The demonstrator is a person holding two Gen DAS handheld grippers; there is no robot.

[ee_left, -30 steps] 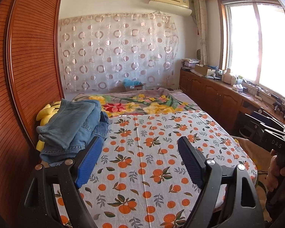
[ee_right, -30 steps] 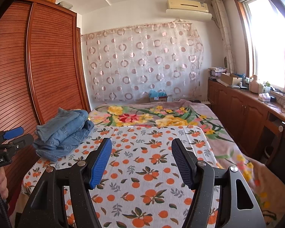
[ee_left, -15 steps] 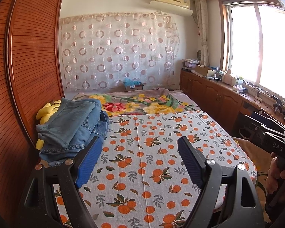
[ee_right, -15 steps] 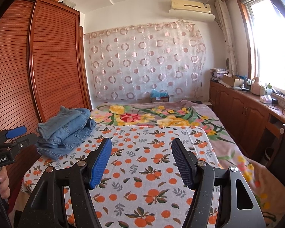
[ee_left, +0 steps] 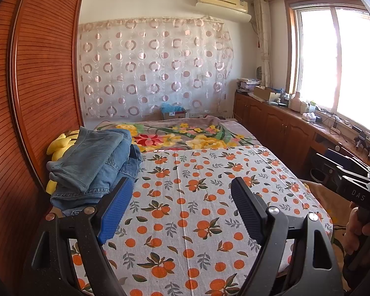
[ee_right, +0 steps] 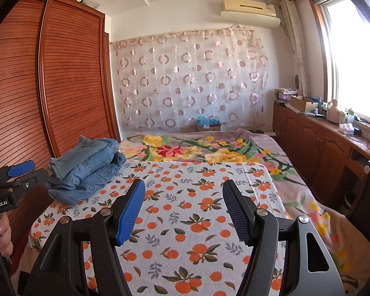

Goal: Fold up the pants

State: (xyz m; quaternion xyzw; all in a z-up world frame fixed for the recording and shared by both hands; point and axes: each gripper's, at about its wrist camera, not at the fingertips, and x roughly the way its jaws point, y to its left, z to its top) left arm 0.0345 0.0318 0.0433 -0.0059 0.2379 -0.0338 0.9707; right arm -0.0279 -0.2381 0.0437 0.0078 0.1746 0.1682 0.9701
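While both grippers hang above the bed with nothing between their fingers, the folded blue denim pants (ee_left: 93,165) lie as a thick, soft stack at the left edge of the bed, close to the wardrobe. Their cloth is faded, with visible seams and a stitched hem at the bottom layer, and the upper layers are slightly rumpled. Behind the stack, a yellow plush toy (ee_left: 59,145) shows partly. The left gripper (ee_left: 180,212) is spread wide, its blue ribbed pads apart, and its left finger stands just in front of the jeans in that view. The right gripper (ee_right: 182,209) is spread wide too and is well apart from the pants (ee_right: 86,167). Under everything is a white sheet printed with oranges and leaves (ee_right: 199,212), flat and smooth, and beyond it a flowered blanket (ee_right: 197,148). A wardrobe with ribbed reddish wood doors (ee_right: 61,86) stands on the left, a sheer curtain with ring patterns (ee_right: 190,81) covers the far wall, and wooden cabinets (ee_right: 315,143) run below the bright window (ee_left: 333,61).
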